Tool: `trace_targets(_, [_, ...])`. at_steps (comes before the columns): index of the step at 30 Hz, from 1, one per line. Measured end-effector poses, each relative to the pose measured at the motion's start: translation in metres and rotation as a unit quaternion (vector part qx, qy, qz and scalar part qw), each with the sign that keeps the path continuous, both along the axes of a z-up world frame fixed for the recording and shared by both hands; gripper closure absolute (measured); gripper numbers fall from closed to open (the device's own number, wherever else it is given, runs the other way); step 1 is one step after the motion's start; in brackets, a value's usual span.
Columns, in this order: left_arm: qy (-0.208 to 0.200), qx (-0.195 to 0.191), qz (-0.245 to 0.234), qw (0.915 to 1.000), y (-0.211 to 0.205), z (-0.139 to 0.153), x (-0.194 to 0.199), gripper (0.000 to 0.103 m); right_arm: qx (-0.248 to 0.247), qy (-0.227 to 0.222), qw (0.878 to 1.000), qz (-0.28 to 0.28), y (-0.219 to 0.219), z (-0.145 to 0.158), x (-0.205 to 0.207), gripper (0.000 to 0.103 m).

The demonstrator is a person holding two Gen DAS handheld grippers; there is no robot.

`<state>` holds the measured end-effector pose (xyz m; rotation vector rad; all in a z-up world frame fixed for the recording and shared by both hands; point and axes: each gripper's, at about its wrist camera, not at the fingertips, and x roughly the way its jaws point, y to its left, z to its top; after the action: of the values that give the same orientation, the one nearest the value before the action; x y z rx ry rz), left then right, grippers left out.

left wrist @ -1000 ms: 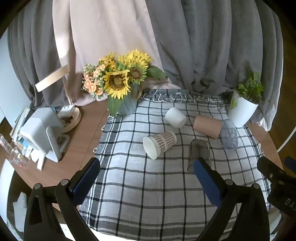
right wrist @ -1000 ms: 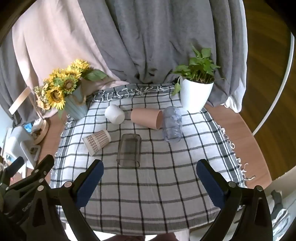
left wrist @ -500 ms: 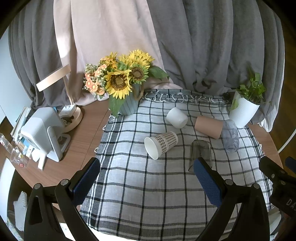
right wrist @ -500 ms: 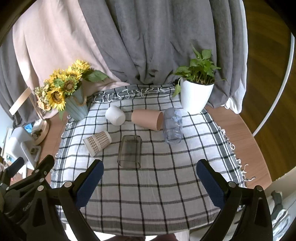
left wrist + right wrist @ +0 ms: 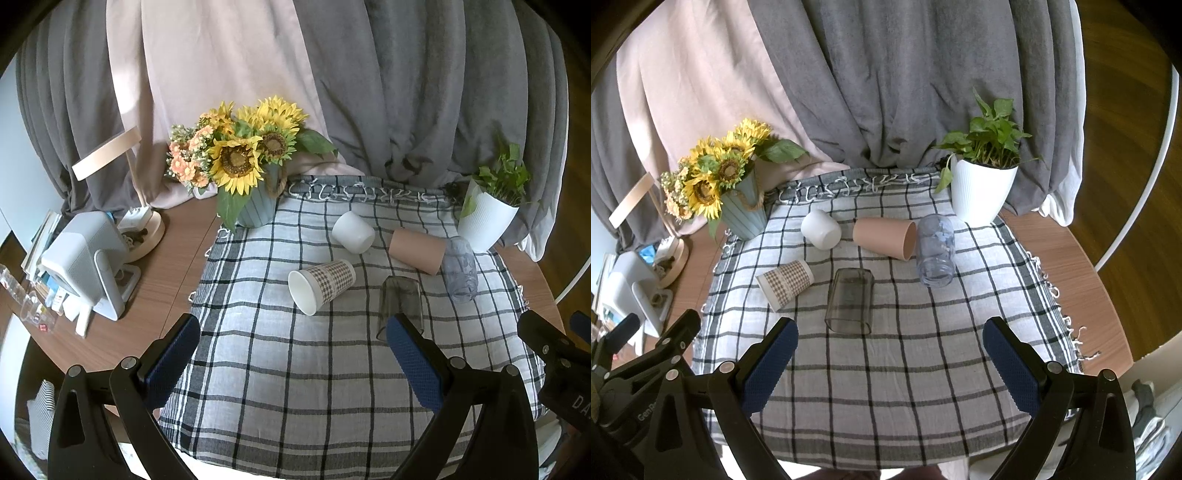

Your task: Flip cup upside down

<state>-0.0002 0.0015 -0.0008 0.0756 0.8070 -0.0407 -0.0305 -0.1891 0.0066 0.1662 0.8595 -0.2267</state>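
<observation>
Grey and pale pink curtains (image 5: 886,81) hang across the whole far side. In front of them a round wooden counter (image 5: 1067,258) carries a black-and-white checked cloth (image 5: 886,369) that covers most of its top and drapes over the near edge.

At the far right corner of the cloth stands a white ribbed pot with a green plant (image 5: 982,188). At the far left corner a blue-grey vase of sunflowers (image 5: 255,166) stands upright, and left of it, on bare wood, sit a white boxy appliance (image 5: 85,258) and a lamp with a round wooden base (image 5: 147,229).

Both tools hover above the near edge of the cloth, touching nothing. The left tool (image 5: 291,362) is released, its blue pads (image 5: 171,363) spread wide with only cloth between them. The right tool (image 5: 890,365) is likewise released and spread wide.

Five cups lie on their sides in the middle of the cloth. A clear bluish cup (image 5: 936,254) lies at the right, mouth toward the near side, just beside a tan cup (image 5: 886,238) whose mouth faces right. Nearer, a smoky clear glass cup (image 5: 851,301) lies with its mouth toward the near edge; in the left wrist view the left tool's right finger overlaps its near rim. Left of it lies a checked paper cup (image 5: 321,286), white mouth pointing near-left. The white cup (image 5: 352,232) lies farthest, left of the tan one, apart from it.
</observation>
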Motion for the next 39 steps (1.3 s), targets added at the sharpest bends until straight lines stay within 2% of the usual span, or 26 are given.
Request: trace_targets(39, [0.010,0.000,0.000,1.0000,0.0066,-0.0097,-0.0017,0.000,0.000,0.002,1.000,0.002,-0.0023,-0.0052,0.0060,0.002])
